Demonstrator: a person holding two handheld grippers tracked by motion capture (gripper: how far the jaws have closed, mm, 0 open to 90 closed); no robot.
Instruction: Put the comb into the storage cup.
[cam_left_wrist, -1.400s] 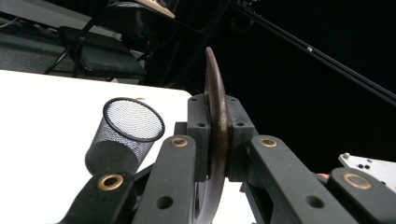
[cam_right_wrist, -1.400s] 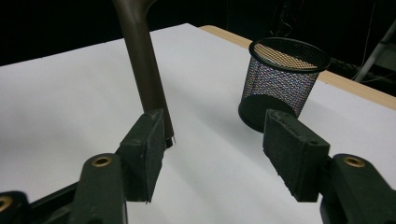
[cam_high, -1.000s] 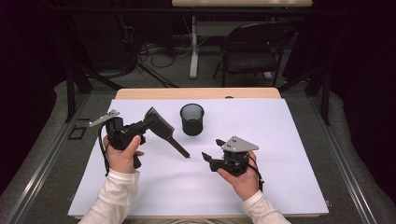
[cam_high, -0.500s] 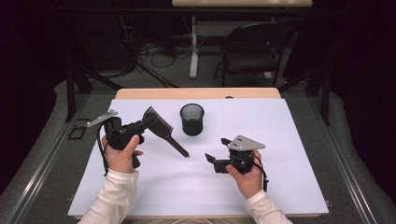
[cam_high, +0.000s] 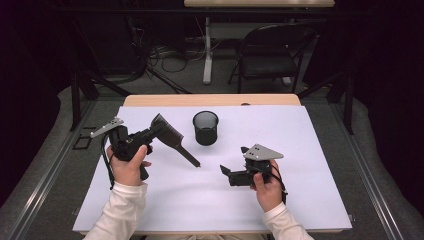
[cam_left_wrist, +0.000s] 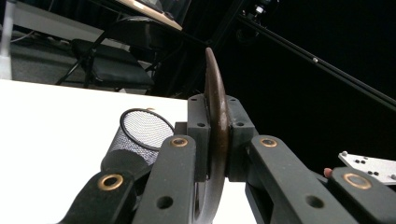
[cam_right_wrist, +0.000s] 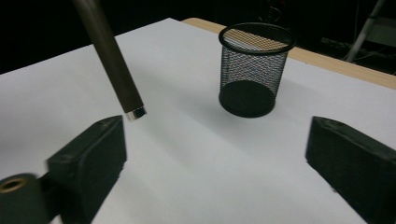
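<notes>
Black wire-mesh cup (cam_high: 206, 128) stands upright on the white table (cam_high: 300, 150). Left gripper (cam_high: 156, 131) clamps a flat, dark brush (cam_high: 172, 140), handle angled downward; right gripper (cam_high: 226, 172) hovers low, jaws spread.

My left gripper (cam_high: 159, 131) is matt black plastic with brass-coloured rivets; its jaws pinch the brush (cam_left_wrist: 215, 135), whose edge looks brown and semi-glossy. The brush handle (cam_right_wrist: 109, 58), upper left of my right gripper view, is smooth dark brown with a shiny metal tip. Centre frame, the cup (cam_high: 205, 127) is black wire mesh. The table cover (cam_high: 300, 150) is smooth, matt white, paper-like; a bare wood edge (cam_high: 210, 100) shows behind.
</notes>
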